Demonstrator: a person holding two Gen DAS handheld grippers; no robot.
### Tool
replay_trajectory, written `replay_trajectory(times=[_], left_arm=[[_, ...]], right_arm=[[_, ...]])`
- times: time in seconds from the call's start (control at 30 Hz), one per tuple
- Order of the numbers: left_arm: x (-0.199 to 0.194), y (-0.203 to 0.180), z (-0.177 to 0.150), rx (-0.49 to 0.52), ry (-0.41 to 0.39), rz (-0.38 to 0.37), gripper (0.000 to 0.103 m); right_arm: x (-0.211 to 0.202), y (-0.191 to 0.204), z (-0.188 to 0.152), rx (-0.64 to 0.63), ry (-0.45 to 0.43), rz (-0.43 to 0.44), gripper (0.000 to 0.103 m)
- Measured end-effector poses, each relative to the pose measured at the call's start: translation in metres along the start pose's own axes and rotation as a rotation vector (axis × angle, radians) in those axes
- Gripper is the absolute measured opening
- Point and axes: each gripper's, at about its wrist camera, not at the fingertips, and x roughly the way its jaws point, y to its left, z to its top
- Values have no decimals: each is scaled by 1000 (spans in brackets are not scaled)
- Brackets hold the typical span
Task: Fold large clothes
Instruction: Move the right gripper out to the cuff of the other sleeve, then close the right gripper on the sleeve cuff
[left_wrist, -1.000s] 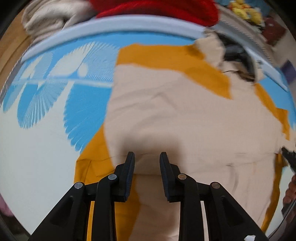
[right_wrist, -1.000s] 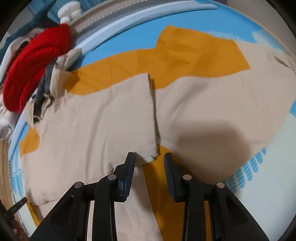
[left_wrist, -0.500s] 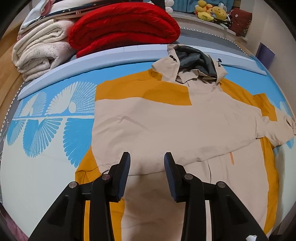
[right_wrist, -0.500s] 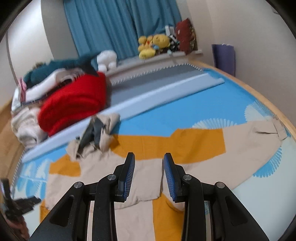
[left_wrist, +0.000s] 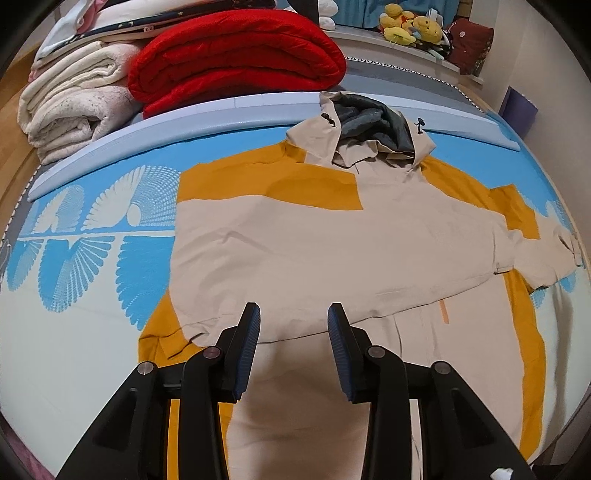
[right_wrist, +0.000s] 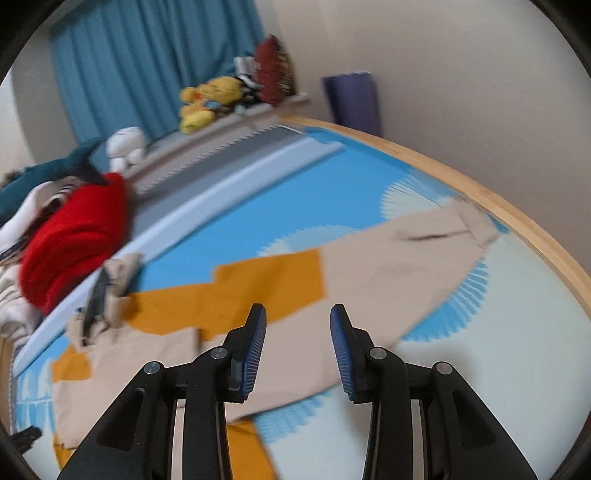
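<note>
Beige-and-mustard hooded fabric jacket (left_wrist: 332, 251): flat on the blue-patterned bed (left_wrist: 92, 258), one sleeve folded across the chest. Left gripper (left_wrist: 293, 343), right gripper (right_wrist: 297, 341): both lifted clear since a second ago, fingers released, empty. Judgement: sleeve fold set; opposite sleeve (right_wrist: 406, 251) next.

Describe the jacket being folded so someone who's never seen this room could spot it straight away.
On the bed with the blue-and-white fan-print sheet, look below the stacked red blanket. The jacket lies spread flat there, beige with mustard-orange panels and a grey-lined hood; unlike the folded blankets, it is laid open.
</note>
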Motion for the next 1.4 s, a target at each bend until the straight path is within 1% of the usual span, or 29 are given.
replay_trajectory(times=[0.13,0.33,0.5,0.73,0.83,0.93,0.97,1.0,1.13,1.2,1.27,1.33,1.37,1.4], left_arm=[[6,-2,1,-18,21,-35,34],[12,-4,4,-26,26,-37,34],[18,-1,4,-39,37,-37,34],[27,-2,5,-23,47,-30,34],[32,1,6,-24,50,-25,34],[36,5,6,-26,57,-13,34],[38,8,6,-28,59,-10,34],[38,9,7,-30,59,-8,34],[40,13,9,-38,55,0,34],[40,15,9,-42,56,1,34],[40,16,9,-43,59,-4,34],[37,17,10,-44,54,-9,34],[35,18,11,-47,49,-12,34],[34,19,12,-51,45,-12,34]], right_arm=[[14,-39,4,42,10,-50,38],[38,-82,2,76,40,-100,38],[56,-118,0,151,49,-116,38],[82,-165,4,295,39,-124,38],[111,-191,6,378,78,-100,38],[137,-210,5,411,114,-104,38],[149,-217,4,419,136,-119,38],[155,-222,3,434,139,-119,38],[165,-235,9,499,82,-89,38],[170,-238,12,523,69,-89,38],[175,-237,17,519,65,-105,37],[177,-232,21,495,69,-155,22],[179,-232,23,494,74,-166,8],[179,-232,25,503,76,-168,6]])
